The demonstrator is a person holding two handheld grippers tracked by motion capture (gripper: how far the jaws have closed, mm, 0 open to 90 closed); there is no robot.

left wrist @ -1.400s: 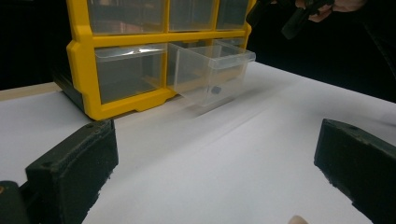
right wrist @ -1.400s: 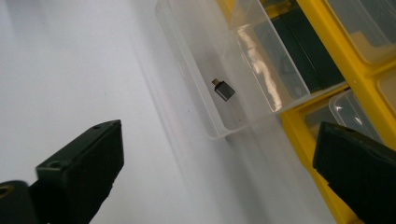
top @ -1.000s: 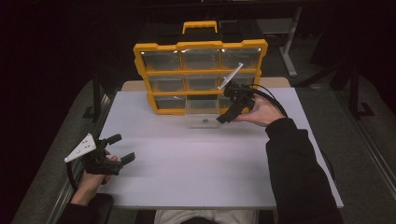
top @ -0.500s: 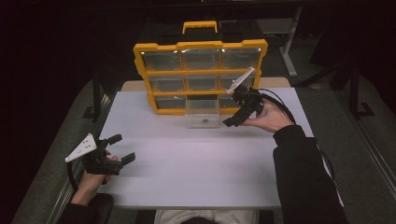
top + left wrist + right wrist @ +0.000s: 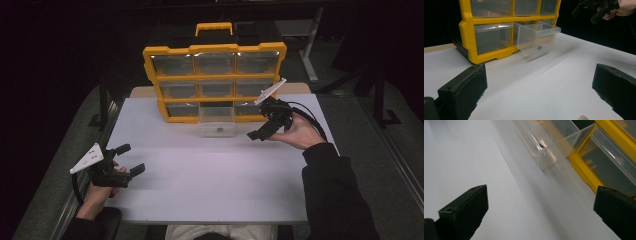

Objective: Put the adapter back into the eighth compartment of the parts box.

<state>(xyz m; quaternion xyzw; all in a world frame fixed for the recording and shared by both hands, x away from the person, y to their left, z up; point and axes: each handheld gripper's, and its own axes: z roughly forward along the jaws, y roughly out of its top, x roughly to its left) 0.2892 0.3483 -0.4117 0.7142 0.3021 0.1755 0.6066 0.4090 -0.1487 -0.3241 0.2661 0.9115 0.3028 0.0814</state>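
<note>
A yellow organiser (image 5: 215, 80) with clear drawers and a handle on top is seen from the high view standing at the far edge of the white table (image 5: 210, 190). Its bottom middle drawer (image 5: 216, 120) is pulled out over the table, the other drawers being pushed in.

In the high view the right gripper (image 5: 261, 131) is held in the person's right hand (image 5: 300, 134) just to the right of the open drawer, above the table and apart from it, with its jaws spread and nothing between them. The left gripper (image 5: 131, 159) is held low at the near left corner of the table, well apart from the organiser, its jaws likewise apart and empty.

Something not made out from above is shown in the left gripper view: a small dark object (image 5: 539, 47) lies on the floor of the open drawer (image 5: 536, 37); what it is cannot be told. The other gripper (image 5: 596, 10) and hand are also caught at the upper right of that view, beyond the drawer.

In the right gripper view the drawer (image 5: 549, 142) is seen from close by and at a slant, with its clear front wall and rim and a dark speck (image 5: 541, 144) inside. The yellow frame (image 5: 584, 172) runs alongside, and bare table lies between the two wide-set black jaws.
</note>
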